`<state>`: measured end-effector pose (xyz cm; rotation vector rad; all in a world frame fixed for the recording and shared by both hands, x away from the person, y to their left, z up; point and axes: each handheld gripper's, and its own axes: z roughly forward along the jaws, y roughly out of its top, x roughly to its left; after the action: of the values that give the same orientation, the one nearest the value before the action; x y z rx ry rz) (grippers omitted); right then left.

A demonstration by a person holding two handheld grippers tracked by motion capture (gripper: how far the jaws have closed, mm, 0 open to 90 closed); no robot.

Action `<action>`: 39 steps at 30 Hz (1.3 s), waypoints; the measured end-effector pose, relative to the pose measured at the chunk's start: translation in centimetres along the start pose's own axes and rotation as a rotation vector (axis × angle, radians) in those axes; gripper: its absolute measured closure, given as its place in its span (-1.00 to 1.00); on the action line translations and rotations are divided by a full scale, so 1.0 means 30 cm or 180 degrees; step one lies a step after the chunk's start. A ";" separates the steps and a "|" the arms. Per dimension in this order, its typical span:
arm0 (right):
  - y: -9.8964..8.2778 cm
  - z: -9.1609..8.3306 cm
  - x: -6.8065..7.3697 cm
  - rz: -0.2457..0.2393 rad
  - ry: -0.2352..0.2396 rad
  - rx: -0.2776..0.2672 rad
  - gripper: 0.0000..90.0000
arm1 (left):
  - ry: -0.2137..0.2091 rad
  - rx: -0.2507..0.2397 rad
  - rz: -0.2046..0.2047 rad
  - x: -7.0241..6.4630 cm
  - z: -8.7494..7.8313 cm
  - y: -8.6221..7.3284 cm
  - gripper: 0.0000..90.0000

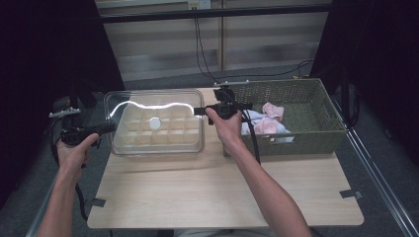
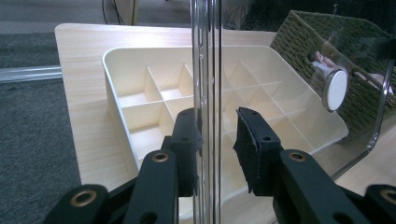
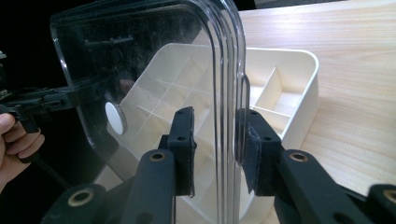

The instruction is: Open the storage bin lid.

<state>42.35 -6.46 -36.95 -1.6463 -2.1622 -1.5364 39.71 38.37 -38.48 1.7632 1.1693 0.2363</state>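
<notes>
Two containers are seen on the wooden table (image 1: pixel 222 192), and a clear lid (image 1: pixel 154 106) is held in the air above the left one. At the far left, the left gripper (image 1: pixel 109 127) is held level by the left hand (image 1: pixel 74 150); in the left gripper view the left edge of the lid stands between its narrowed jaws, but a small gap remains at one pad, so it cannot be told if the edge is pressed. Under the lid, the cream divider tray (image 1: pixel 155 131) is placed on the table. It is divided into many small square compartments, and all the compartments that can be seen are empty. A white round knob (image 1: pixel 155 123) is fixed at the middle of the lid. The right edge of the lid is taken between the narrowed jaws of the right gripper (image 1: pixel 200 111), which is carried by the right hand (image 1: pixel 225 126); here also a firm grip cannot be confirmed. At the right, a green woven basket (image 1: pixel 316 133) is standing just beside the tray, and pink and light blue cloths (image 1: pixel 267 121) are lying inside it.
</notes>
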 end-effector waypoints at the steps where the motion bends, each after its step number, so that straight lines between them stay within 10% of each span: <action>1: -0.002 -0.003 0.000 0.0001 0.0003 -0.0001 0.51 | 0.0000 0.0003 0.0019 -0.003 -0.001 -0.001 0.54; 39: -0.152 -0.079 0.051 -0.0082 0.0203 0.0134 0.53 | -0.0017 -0.0008 0.0146 -0.077 -0.107 -0.138 0.56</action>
<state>37.11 -6.83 -37.98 -1.5416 -2.1762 -1.5167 34.07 38.78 -39.40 1.7888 1.1251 0.2599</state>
